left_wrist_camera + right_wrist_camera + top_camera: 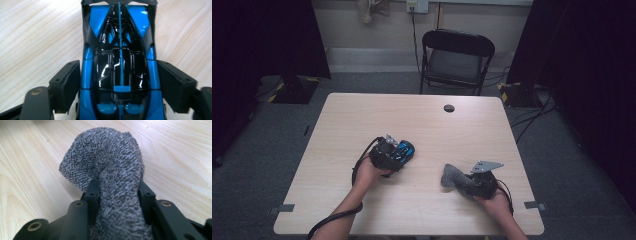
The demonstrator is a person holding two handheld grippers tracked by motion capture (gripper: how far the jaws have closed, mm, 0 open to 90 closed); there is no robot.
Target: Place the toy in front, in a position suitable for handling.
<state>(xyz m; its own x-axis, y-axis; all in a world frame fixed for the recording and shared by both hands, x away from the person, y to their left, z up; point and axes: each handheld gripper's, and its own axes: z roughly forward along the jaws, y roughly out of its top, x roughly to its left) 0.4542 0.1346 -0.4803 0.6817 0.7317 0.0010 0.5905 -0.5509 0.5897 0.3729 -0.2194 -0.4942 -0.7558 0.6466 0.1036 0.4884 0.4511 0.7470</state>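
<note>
the high view looked down on a pale wooden table [422, 115] with a black folding chair [455, 59] beyond its far edge. the left gripper [398, 151] sat left of the table's middle, at a blue and black toy car [406, 149] resting on the wood. the right gripper [468, 181] lay near the near right corner, with a grey towel [451, 175] bunched in front of it. car and towel were well apart. most of the far half of the table was bare, save a small round cable hole [449, 108], so there was ample room to shift either thing away from the person; the right hand had less margin, being close to the near edge.

the left gripper view showed the toy car [120, 62] lengthwise between the jaws, on the table. the pads [65, 86] stood spread at its flanks; on the left a sliver of gap showed, so the car seemed loose rather than clamped.

the right gripper view showed the grey towel [105, 165] pinched tight between the fingers [92, 192], its free end mushrooming ahead over the wood.

judging by this, the work looked to be wiping the car with the towel: the cloth was in hand, the car was set down, and bringing the two together was left.
</note>
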